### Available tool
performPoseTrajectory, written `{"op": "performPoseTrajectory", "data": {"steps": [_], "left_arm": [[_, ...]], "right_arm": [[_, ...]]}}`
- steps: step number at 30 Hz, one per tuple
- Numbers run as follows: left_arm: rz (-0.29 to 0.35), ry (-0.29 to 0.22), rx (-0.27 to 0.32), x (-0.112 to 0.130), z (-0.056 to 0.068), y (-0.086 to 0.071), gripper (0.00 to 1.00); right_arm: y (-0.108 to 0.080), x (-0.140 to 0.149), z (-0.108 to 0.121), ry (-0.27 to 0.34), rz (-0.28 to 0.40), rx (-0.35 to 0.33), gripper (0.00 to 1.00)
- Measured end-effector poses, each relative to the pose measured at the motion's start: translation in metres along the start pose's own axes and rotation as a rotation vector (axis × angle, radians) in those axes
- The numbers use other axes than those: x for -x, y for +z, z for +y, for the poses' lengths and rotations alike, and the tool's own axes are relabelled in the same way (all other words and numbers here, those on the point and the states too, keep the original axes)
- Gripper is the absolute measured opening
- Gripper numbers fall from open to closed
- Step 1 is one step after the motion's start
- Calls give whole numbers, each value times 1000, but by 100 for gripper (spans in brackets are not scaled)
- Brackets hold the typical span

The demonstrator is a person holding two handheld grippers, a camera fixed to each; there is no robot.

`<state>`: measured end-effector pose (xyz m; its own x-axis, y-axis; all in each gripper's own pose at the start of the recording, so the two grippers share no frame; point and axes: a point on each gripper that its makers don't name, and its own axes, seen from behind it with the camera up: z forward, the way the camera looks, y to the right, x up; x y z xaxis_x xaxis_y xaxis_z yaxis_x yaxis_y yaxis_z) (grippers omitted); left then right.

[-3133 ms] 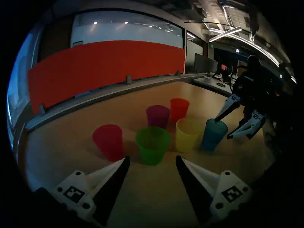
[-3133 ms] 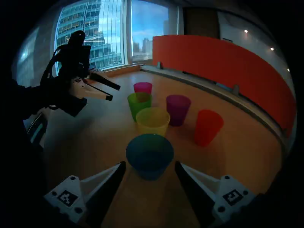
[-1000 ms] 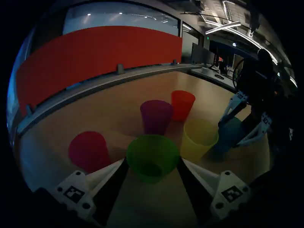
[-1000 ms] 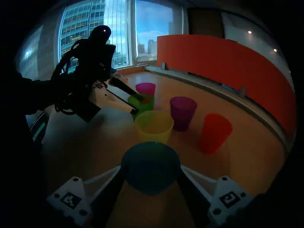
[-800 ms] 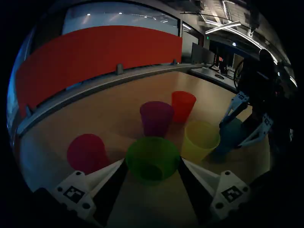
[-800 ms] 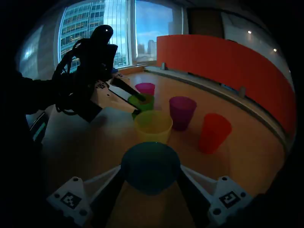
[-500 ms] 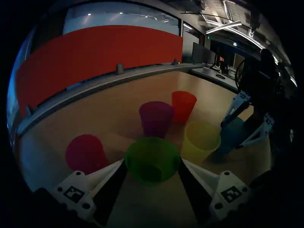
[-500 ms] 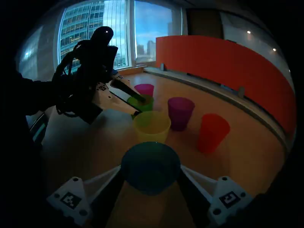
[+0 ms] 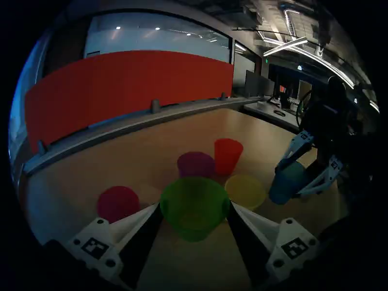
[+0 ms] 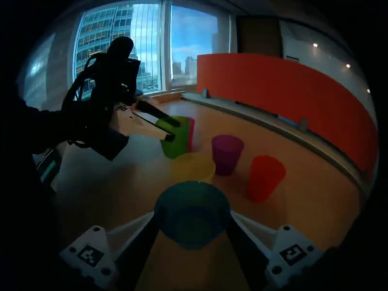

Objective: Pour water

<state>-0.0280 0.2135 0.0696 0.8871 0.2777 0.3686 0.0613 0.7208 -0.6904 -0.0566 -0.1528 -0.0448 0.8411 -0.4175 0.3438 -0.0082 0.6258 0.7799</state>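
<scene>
Your left gripper (image 9: 194, 206) is clamped on the green cup (image 9: 194, 220), both fingers pressing its sides, and the cup hangs clear of the wooden table (image 9: 145, 155). From it, the purple cup (image 9: 195, 164) stands at 12 o'clock, the orange cup (image 9: 228, 155) at 1, the yellow cup (image 9: 245, 190) at 2 and the pink cup (image 9: 118, 203) at 9. Your right gripper (image 10: 192, 213) squeezes the blue cup (image 10: 192, 223) upright between both fingers. In the right gripper view, the green cup sits at 11 o'clock from it.
</scene>
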Motion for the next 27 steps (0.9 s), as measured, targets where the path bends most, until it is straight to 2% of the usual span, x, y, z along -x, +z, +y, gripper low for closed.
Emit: {"op": "performPoseTrajectory", "data": {"steps": [6,14,27], "left_arm": [[55,-10,-8,-17,4,-22,88],[114,14,-31,-37,11,-52,88],[189,19,-55,-55,18,-92,88]], "right_arm": [[-8,-14,-1,-6,28,14,89],[-18,-37,-5,-4,85,26,90],[-32,-81,-13,-13,203,38,89]]}}
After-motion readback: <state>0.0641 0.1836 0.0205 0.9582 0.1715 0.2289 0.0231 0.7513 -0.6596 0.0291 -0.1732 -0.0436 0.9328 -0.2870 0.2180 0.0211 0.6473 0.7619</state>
